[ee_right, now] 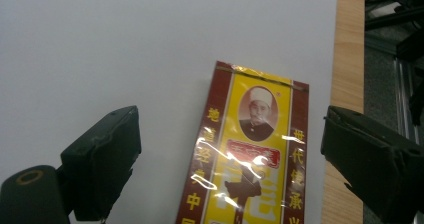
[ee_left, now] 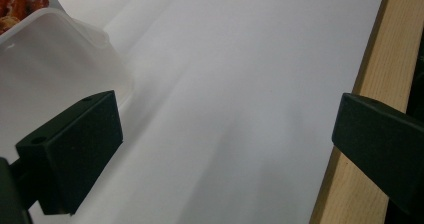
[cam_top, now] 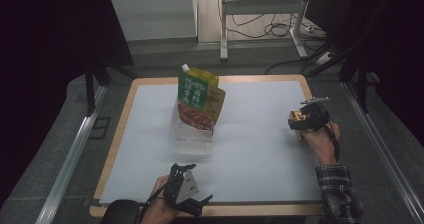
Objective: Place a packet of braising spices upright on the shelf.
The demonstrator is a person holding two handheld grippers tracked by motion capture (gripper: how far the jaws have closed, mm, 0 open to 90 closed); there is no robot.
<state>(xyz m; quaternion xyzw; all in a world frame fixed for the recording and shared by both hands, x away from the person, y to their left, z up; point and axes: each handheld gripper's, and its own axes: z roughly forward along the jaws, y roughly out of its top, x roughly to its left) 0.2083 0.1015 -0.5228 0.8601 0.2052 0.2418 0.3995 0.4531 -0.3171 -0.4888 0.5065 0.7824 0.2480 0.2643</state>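
A flat red and yellow box (ee_right: 250,154) wrapped in clear film, with a portrait on it, lies on the white sheet near the table's right edge. My right gripper (ee_right: 230,159) hangs over it, jaws wide on either side, with a gap between each pad and the box. From above, the right gripper (cam_top: 301,123) covers most of the box (cam_top: 296,118). My left gripper (cam_top: 192,186) rests at the front edge of the table, and my left gripper (ee_left: 227,149) is open with bare sheet between its jaws.
A clear plastic tub (cam_top: 192,136) stands mid-table and holds a green and orange snack pouch (cam_top: 197,101) and a bottle (cam_top: 202,76) of yellow-green liquid. The tub's rim (ee_left: 55,54) lies just left of the left jaw. The white sheet (cam_top: 260,149) covers a wooden tabletop (cam_top: 122,114).
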